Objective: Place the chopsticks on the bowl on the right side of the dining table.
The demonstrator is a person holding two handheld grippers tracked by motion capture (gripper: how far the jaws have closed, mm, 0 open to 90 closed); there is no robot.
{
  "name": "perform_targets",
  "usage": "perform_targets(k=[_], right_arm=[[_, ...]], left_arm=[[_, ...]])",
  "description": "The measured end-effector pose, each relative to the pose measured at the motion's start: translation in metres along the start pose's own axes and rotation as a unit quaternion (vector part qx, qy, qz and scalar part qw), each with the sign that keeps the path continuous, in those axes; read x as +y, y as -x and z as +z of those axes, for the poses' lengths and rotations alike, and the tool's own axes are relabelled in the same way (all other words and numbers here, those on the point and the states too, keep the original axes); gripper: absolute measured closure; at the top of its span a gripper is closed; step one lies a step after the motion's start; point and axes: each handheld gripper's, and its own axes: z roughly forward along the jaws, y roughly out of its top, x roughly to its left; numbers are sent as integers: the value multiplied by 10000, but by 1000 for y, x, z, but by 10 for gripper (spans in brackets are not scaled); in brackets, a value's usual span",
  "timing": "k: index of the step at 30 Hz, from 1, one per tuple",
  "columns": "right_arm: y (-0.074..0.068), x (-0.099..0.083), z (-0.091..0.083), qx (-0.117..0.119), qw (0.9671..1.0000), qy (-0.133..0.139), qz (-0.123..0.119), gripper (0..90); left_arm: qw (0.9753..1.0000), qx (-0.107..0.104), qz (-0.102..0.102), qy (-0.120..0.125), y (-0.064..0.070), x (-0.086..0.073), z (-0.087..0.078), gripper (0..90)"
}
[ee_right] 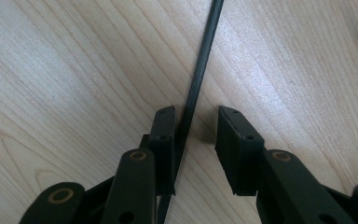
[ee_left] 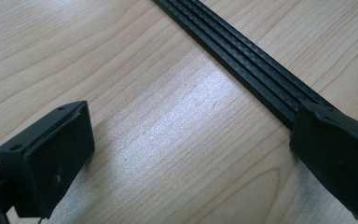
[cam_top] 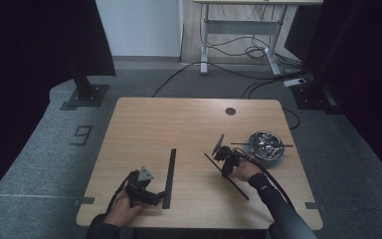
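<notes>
High view: the left gripper (cam_top: 160, 195) sits at the table's (cam_top: 129, 119) 7 o'clock, beside the near end of a flat strip (cam_top: 169, 174). Its jaws gape wide, one touching the strip (ee_left: 242, 60), gripping nothing. The right gripper (cam_top: 218, 155), at 4 o'clock, straddles a thin rod (cam_top: 234, 183); its jaws stand slightly apart around the rod (ee_right: 200, 70), one pad touching. A bowl (cam_top: 265, 144) lies at 3 o'clock.

The right jaw of the left gripper (ee_left: 186, 154) is covering the near end of the ribbed black strip (ee_left: 242, 60). The contents of the metal bowl (cam_top: 265, 145) are showing too small to tell.
</notes>
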Motion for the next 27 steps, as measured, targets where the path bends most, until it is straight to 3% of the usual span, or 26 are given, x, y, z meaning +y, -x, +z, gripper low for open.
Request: perform_targets(k=[14, 22, 27], right_arm=[[0, 11, 1, 52, 9994, -343, -13, 757], [1, 12, 1, 136, 9993, -353, -42, 848], [2, 12, 1, 154, 9992, -356, -73, 852]], left_arm=[[10000, 0, -1, 1, 0, 0, 0, 0], [10000, -1, -1, 2, 0, 0, 0, 0], [10000, 0, -1, 0, 0, 0, 0, 0]])
